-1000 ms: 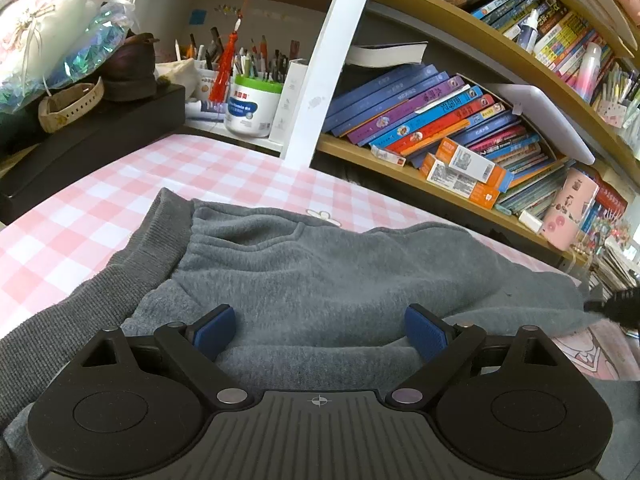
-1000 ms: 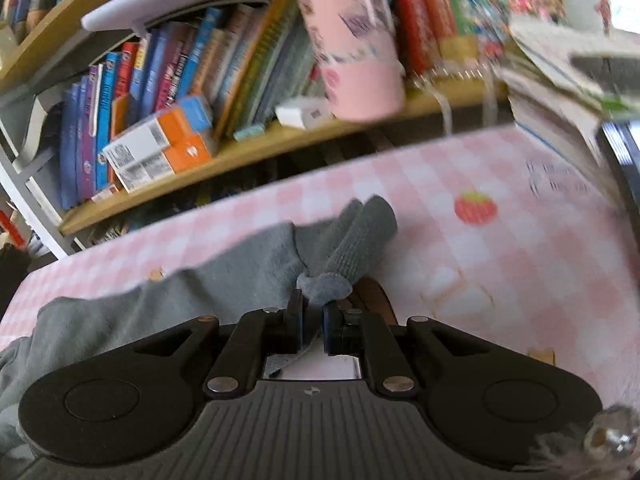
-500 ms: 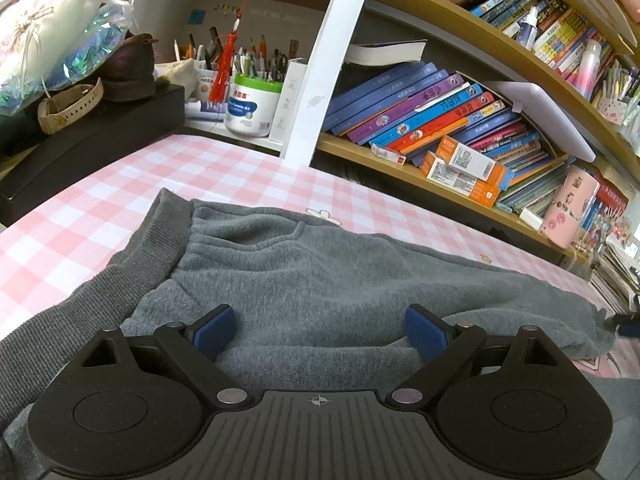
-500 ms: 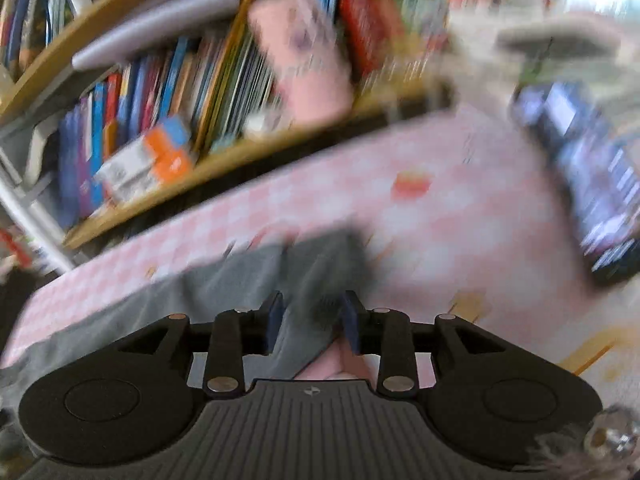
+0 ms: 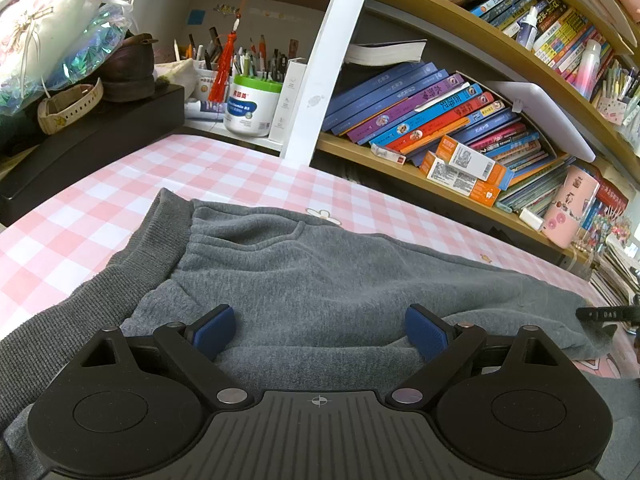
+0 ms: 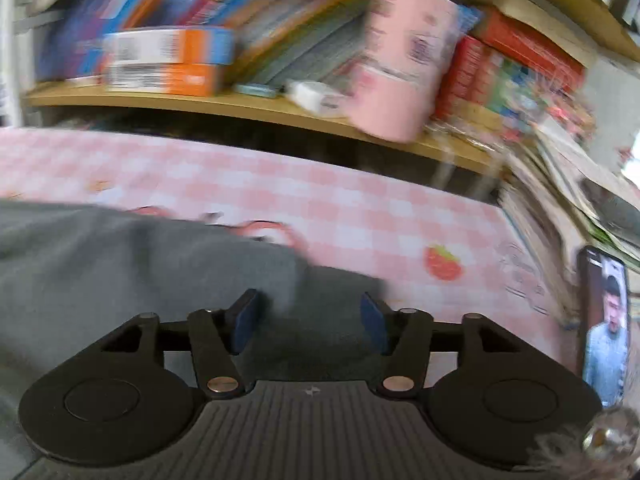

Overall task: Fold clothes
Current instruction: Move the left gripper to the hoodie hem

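Note:
A grey knit garment (image 5: pixel 320 280) lies spread on the pink checked tablecloth (image 5: pixel 100 208), its ribbed band at the left. My left gripper (image 5: pixel 320 330) is open and empty, low over the garment's near part. In the right wrist view, which is blurred, my right gripper (image 6: pixel 308 320) is open over the garment's right end (image 6: pixel 160 256), holding nothing. The tip of the right gripper (image 5: pixel 604 314) shows at the right edge of the left wrist view.
A bookshelf (image 5: pixel 440 128) runs along the back edge of the table. A pink cup (image 5: pixel 568 212) stands on it. A white jar of pens (image 5: pixel 250 106) and a black box (image 5: pixel 92 140) stand at the back left. A phone (image 6: pixel 606 328) lies at the far right beside stacked books.
My right gripper has opened and let go of the garment's end, which now lies flat on the table. The right gripper has swung round. The left gripper has not moved.

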